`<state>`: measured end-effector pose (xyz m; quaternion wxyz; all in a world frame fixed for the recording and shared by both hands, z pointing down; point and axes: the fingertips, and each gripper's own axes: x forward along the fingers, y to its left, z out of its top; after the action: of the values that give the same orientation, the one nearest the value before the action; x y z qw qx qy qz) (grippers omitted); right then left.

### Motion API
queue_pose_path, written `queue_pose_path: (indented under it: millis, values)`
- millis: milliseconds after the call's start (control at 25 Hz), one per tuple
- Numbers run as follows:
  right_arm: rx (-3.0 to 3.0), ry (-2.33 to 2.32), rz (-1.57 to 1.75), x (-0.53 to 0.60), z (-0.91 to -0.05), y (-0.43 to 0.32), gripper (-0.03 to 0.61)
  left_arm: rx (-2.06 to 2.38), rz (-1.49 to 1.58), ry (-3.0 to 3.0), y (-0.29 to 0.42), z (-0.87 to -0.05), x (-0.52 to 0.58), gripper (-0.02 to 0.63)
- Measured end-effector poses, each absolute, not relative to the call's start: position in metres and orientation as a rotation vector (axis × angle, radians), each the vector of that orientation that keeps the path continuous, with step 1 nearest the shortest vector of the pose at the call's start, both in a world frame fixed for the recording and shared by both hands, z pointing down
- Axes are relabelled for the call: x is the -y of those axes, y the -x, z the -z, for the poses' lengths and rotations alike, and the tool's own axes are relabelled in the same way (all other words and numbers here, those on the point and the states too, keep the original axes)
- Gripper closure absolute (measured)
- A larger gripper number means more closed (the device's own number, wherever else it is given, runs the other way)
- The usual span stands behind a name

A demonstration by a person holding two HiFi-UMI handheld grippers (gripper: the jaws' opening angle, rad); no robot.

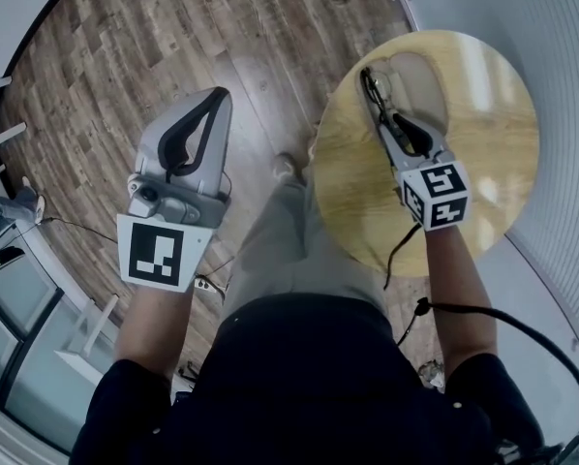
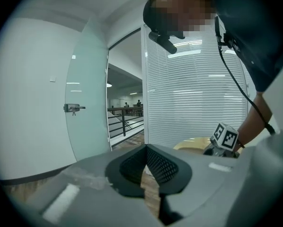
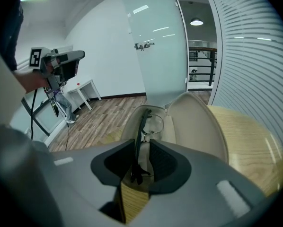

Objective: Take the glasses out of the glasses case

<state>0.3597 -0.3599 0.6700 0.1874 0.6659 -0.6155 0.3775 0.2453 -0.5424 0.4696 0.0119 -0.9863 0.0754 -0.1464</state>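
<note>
The glasses [image 3: 142, 126] have a thin dark frame and clear lenses. They stand on edge in the glasses case [image 3: 198, 122], which lies open at the far left part of the round table [image 1: 488, 163]. The case is a smooth beige shell, oval, its lid tipped back to the right. The table top is pale, glossy wood with fine grain.

The left gripper [image 1: 217, 98] hangs well to the left of the table over the floor [image 1: 173, 37], which is brown planks. Its ribbed black pads meet at the tips with nothing between them. The right gripper [image 3: 142, 144], grey plastic with a marker cube, reaches over the table into the case. Its jaws are drawn in close on the glasses' frame, which runs between the pads toward the camera.

Beyond the table stands a frosted glass door [image 3: 155, 37]. Pale slatted blinds [image 3: 255, 65] curve along the table's right side. A black cable [image 1: 502, 320] trails from the right forearm, short of the table's near edge.
</note>
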Motion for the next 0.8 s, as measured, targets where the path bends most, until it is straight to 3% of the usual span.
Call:
queue_pose_path:
  millis: [120, 200, 320, 800]
  values:
    - [1.724, -1.85, -1.062, 0.364, -0.672, -0.359, 0.476, -0.244, 0.46, 3.084, -0.242, -0.471, 0.543, 0.609]
    - [1.724, -1.858, -1.058, 0.366, -0.668, -0.357, 0.523, -0.255, 0.469, 3.089, -0.236, -0.472, 0.544, 0.61]
    - [1.724, -1.905, -1.071, 0.364, -0.667, -0.357, 0.543, -0.264, 0.492, 3.086, -0.229, -0.477, 0.543, 0.609]
    - [1.672, -2.013, -0.965, 0.353, -0.632, -0.366, 0.545, -0.301, 0.414, 3.06, -0.208, -0.448, 0.543, 0.61]
